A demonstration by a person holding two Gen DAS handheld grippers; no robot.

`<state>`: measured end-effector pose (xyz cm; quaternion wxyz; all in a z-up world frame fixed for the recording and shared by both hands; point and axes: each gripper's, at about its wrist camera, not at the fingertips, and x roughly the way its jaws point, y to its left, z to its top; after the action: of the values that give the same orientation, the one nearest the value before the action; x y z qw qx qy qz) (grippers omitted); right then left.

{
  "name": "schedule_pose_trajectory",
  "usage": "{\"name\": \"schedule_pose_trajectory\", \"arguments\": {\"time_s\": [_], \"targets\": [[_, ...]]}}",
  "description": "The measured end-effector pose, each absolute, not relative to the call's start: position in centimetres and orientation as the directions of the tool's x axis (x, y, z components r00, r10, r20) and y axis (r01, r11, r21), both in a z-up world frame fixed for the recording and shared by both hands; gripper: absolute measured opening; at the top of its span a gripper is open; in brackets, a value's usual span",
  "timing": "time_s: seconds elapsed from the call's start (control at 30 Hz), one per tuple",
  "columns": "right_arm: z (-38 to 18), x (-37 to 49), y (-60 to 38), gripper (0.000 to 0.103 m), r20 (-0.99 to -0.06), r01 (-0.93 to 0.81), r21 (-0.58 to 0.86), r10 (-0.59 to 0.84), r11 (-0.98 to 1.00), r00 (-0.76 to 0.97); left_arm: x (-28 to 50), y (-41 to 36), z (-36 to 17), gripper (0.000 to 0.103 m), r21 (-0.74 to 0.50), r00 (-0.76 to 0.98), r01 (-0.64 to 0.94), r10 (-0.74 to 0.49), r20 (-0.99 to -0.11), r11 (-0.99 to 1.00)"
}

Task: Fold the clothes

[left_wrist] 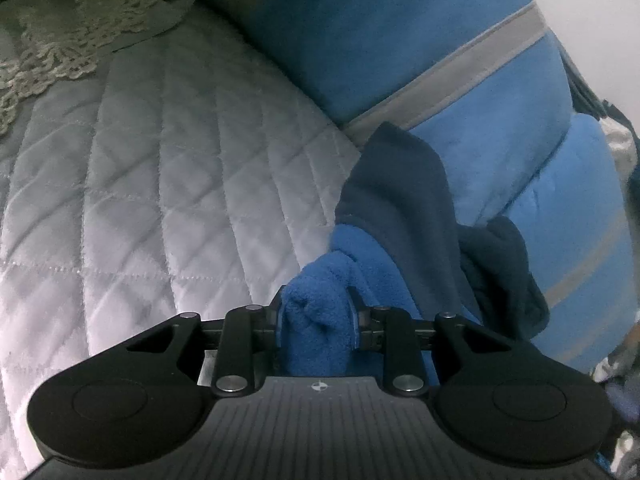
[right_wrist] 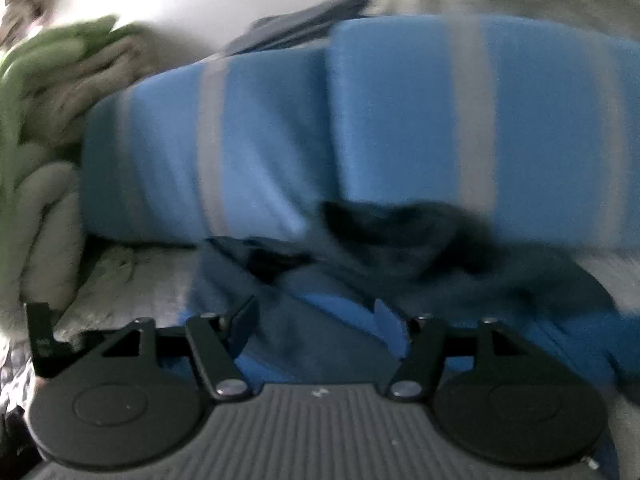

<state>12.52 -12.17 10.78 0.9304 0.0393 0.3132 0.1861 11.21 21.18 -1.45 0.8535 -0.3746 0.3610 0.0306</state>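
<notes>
Blue fleece (left_wrist: 316, 320) pinched in left gripper (left_wrist: 316, 322), trailing right along quilt (left_wrist: 160, 200) edge toward wide-open, empty right gripper (right_wrist: 316, 330).

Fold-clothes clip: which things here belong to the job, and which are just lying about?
Job:
- fleece garment, royal and navy blue
- left tongs, shut on its bunched blue end
- right tongs, open above it

Lying about:
- striped blanket
- quilt
- lace cloth
- green fabric

Left gripper (left_wrist: 316, 322) jaws pinched narrow; right gripper (right_wrist: 316, 330) jaws wide apart
</notes>
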Motion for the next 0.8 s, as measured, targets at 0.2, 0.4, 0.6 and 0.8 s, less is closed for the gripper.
{"name": "schedule_pose_trajectory", "arguments": {"time_s": [0.2,0.4,0.6,0.8], "targets": [[9.9,18.2,-2.7,0.079,-0.588,-0.471,0.019,0.391,0.882,0.708,11.5,21.7,-1.3,0.027,-0.635,0.72,-0.341,-0.242,-0.651,0.694],[6.6,23.0,5.1,0.078,-0.605,-0.527,-0.101,0.369,0.844,0.706,11.4,22.1,-1.6,0.027,-0.67,0.726,-0.331,-0.274,-0.631,0.665],[3.0,26.1,10.9,0.076,-0.612,-0.552,-0.181,0.345,0.814,0.711,11.1,23.6,-3.1,0.027,-0.743,0.739,-0.287,-0.353,-0.573,0.604],[0.6,28.0,11.9,0.007,-0.624,-0.501,-0.222,0.273,0.836,0.732,10.7,24.1,-3.9,0.026,-0.789,0.751,-0.315,-0.37,-0.547,0.527]]}}
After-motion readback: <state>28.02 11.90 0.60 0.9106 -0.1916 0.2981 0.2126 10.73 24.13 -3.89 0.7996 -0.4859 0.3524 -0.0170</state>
